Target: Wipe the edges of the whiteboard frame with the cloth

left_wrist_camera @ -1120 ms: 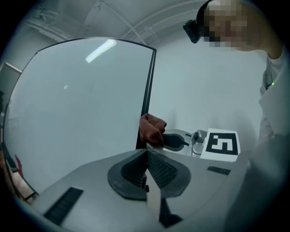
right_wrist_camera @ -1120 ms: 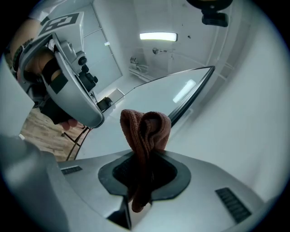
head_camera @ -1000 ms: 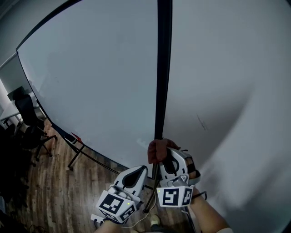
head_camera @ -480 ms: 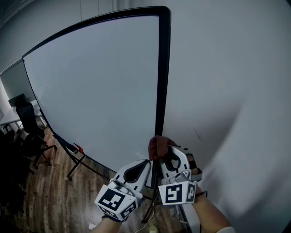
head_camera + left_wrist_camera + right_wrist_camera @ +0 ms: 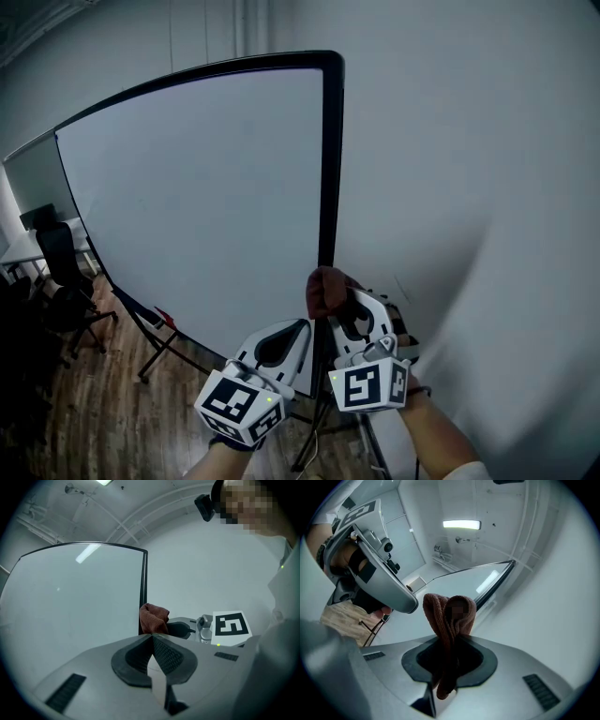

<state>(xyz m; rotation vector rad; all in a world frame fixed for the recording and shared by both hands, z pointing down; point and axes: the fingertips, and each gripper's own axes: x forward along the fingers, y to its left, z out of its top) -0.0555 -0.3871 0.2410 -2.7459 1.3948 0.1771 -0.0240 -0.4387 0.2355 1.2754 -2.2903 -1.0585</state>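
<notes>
Up creeps your cloth [image 5: 324, 285] on the whiteboard frame [image 5: 329, 169], bunched ahead of the jaws your right gripper [image 5: 450, 644] clenches so fabric rubs the edge; your left gripper [image 5: 152, 638] waits beside, jaws closed, empty.

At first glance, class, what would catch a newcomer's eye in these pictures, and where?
A big whiteboard fills the left, its black frame running down the middle. Low by that frame, the right gripper grips a reddish-brown cloth, the left gripper shut and empty beside it.
</notes>
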